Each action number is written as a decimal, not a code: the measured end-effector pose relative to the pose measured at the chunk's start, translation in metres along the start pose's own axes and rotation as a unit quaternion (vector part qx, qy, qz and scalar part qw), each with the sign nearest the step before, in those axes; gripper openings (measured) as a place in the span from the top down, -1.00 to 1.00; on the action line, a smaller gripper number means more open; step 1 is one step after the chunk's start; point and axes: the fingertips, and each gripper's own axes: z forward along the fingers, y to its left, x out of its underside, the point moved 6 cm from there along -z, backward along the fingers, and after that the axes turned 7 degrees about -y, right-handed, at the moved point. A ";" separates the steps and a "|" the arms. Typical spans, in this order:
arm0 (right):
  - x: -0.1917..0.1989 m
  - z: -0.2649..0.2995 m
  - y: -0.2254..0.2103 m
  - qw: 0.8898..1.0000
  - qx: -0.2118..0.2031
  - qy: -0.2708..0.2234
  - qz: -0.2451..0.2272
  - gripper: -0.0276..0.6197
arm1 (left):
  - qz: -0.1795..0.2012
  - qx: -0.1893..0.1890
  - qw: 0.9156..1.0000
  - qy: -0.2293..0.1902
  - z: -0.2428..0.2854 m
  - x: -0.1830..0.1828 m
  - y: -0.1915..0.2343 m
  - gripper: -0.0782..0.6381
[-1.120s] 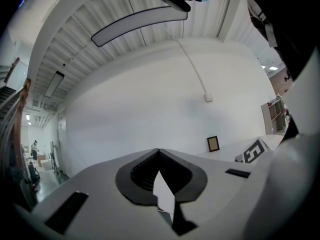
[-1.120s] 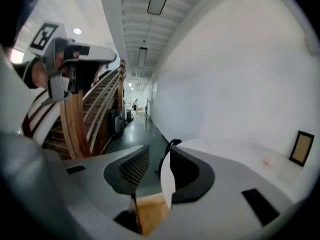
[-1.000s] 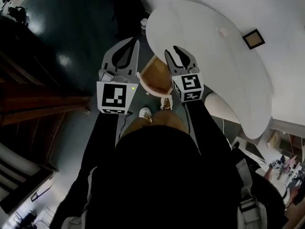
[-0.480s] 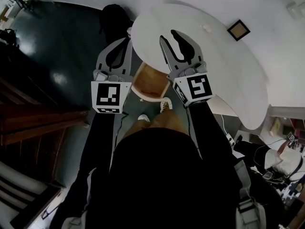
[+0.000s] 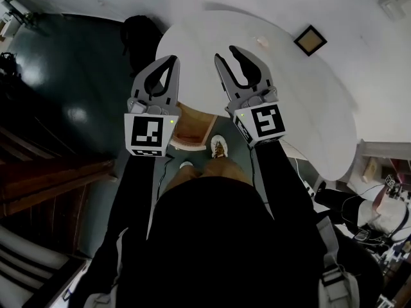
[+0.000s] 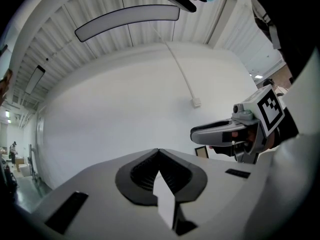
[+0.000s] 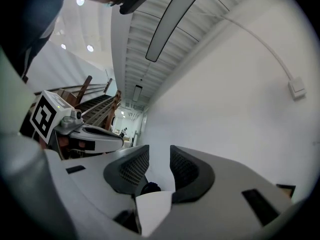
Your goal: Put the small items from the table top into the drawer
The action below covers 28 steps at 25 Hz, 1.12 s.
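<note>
To the left of the tabletop (image 5: 302, 101) lies a dark floor (image 5: 70, 76) with open room. Our left gripper (image 5: 173, 60) reaches level over the tabletop's near-left edge, jaws pressed together with nothing between them. Its cube bears a black-and-white square marker; we can read no writing on it. Just below that edge the drawer (image 5: 192, 126) stands pulled out, its wooden inside bare. Our right gripper (image 5: 226, 54), with a marker of the same kind, is over the tabletop beside the left one, jaws partly apart and empty. Beyond it, past a stretch of white surface, a small pale item (image 5: 261, 42) sits near the far edge. A dark-framed square (image 5: 310, 40) lies to its right, apart from it.
</note>
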 end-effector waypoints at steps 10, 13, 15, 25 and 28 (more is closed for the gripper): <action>0.030 -0.011 -0.102 1.000 0.013 0.022 -0.004 0.46 | -0.027 0.014 1.000 0.001 0.092 0.015 -0.047 0.74; 0.037 -0.010 -0.125 1.000 0.007 0.024 -0.007 0.46 | -0.032 0.013 0.999 0.004 0.116 0.020 -0.058 0.74; 0.042 -0.010 -0.135 1.000 0.007 0.028 -0.007 0.46 | -0.034 0.013 0.999 0.006 0.126 0.023 -0.063 0.74; 0.111 0.015 -0.208 0.985 -0.023 0.159 -0.055 0.40 | -0.034 0.016 0.999 0.012 0.169 0.031 -0.073 0.74; 0.152 0.024 -0.226 0.969 -0.054 0.229 -0.075 0.35 | -0.035 0.013 0.999 0.019 0.173 0.037 -0.073 0.74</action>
